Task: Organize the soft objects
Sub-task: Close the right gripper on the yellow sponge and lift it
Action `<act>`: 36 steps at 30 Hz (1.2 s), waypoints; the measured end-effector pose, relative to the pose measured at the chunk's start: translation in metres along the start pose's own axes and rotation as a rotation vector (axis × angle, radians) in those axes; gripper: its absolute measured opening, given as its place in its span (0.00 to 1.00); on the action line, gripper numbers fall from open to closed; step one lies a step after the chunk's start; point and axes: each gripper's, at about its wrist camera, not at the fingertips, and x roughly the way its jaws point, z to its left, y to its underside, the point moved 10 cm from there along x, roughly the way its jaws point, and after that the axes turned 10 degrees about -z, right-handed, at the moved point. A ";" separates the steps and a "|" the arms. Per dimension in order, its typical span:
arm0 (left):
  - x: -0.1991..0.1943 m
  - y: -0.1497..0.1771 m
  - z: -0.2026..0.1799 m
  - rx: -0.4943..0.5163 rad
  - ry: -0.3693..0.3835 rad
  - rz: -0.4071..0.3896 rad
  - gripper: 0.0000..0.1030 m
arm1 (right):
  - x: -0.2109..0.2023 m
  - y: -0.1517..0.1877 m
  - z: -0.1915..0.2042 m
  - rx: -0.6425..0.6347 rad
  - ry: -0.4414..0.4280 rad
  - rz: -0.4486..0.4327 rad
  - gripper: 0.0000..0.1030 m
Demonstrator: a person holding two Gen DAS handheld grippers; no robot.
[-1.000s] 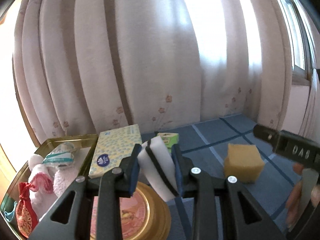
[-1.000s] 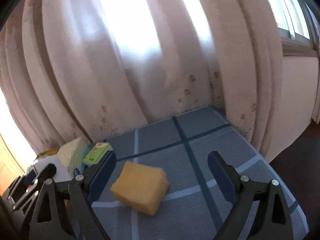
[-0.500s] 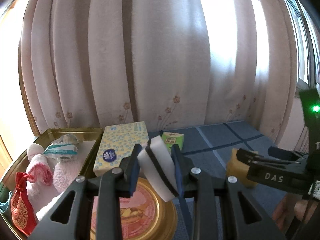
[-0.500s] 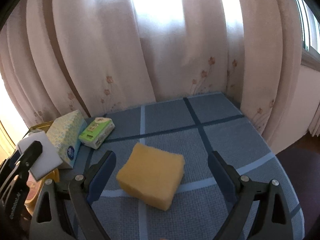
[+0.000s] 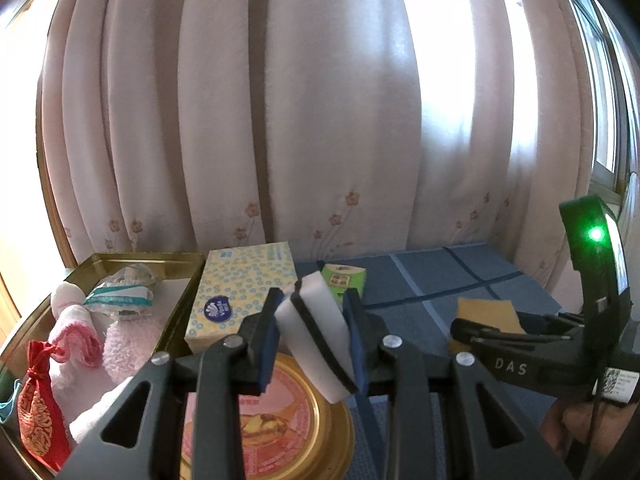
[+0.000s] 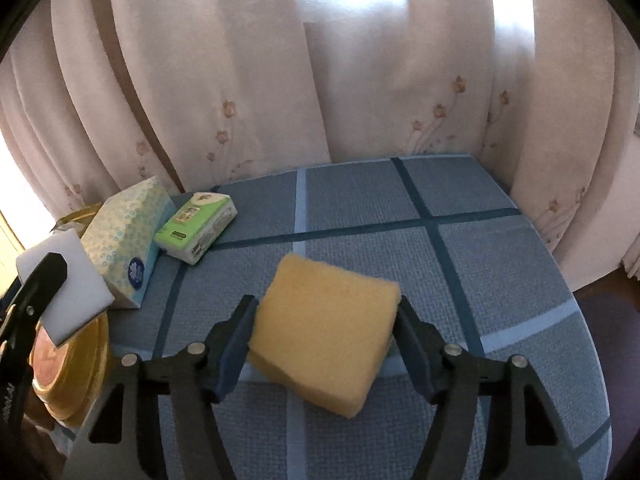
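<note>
A white sponge with a black layer (image 5: 316, 332) is pinched between the pads of my left gripper (image 5: 314, 300), held tilted above a round gold tin (image 5: 280, 420). The same sponge (image 6: 76, 280) shows at the left edge of the right wrist view. A yellow sponge (image 6: 324, 336) lies on the blue checked tablecloth (image 6: 480, 280). My right gripper (image 6: 325, 312) straddles it with its jaws closing, and both pads touch its sides. In the left wrist view, that gripper partly hides the yellow sponge (image 5: 486, 312).
A gold tray (image 5: 140, 258) at the left holds pink towels (image 5: 76, 332), a red pouch (image 5: 40, 412) and a wrapped packet (image 5: 120, 296). A tissue box (image 6: 128, 236) and a green tissue pack (image 6: 196, 224) lie beside it. Curtains hang behind; the table's edge curves at the right.
My right gripper has come down and forward over the yellow sponge, and its jaws have narrowed onto its sides. The left gripper has kept the white sponge almost still.
</note>
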 end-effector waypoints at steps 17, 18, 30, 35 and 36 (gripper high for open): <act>-0.018 -0.013 -0.024 0.142 -0.022 -0.104 0.29 | -0.044 -0.025 0.001 0.040 -0.065 -0.239 0.66; -0.018 -0.013 -0.024 0.145 -0.022 -0.102 0.29 | -0.046 -0.025 0.000 0.041 -0.065 -0.248 0.66; -0.025 -0.014 -0.034 0.198 -0.009 -0.125 0.29 | -0.079 -0.035 -0.007 0.030 0.006 -0.409 0.66; -0.028 -0.015 -0.041 0.223 0.002 -0.137 0.29 | -0.091 -0.038 -0.005 0.010 0.028 -0.464 0.66; -0.029 -0.015 -0.041 0.223 0.001 -0.142 0.29 | -0.092 -0.037 -0.005 0.012 0.027 -0.464 0.66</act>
